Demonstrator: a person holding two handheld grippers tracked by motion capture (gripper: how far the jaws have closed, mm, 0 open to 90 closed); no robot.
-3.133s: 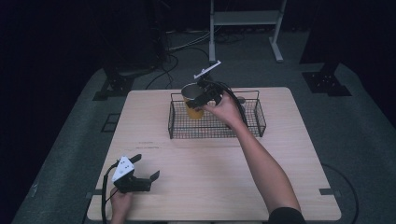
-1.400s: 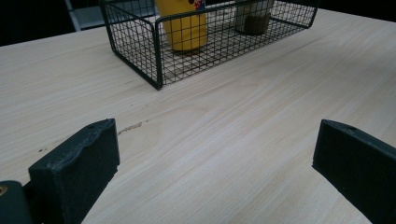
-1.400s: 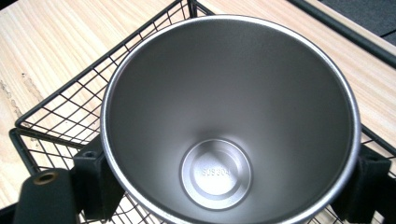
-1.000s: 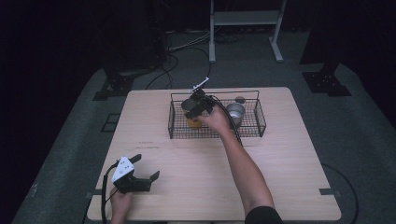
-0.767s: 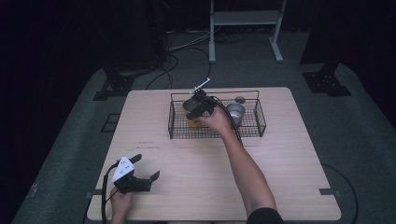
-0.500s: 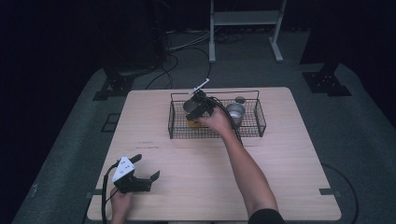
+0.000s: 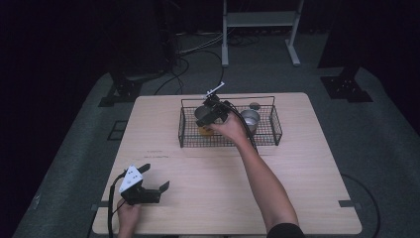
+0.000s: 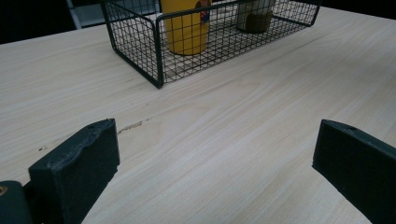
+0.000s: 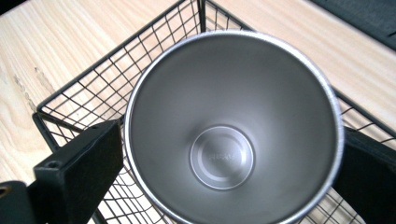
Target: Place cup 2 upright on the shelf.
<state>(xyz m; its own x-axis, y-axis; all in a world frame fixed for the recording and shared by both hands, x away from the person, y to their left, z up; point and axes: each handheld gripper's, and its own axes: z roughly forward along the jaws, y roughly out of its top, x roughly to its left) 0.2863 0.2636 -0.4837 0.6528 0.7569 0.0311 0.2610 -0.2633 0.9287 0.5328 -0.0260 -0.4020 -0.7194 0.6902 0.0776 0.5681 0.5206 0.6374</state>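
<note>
Steel cup (image 9: 233,135) sits between the right gripper's (image 7: 214,115) jaws, which press its rim on both sides inside the wire basket (image 7: 270,134). Since 3 seconds ago the hand has come down into the basket, so placing looks nearly done. Left gripper (image 7: 148,191) rests wide open, holding nothing.
</note>
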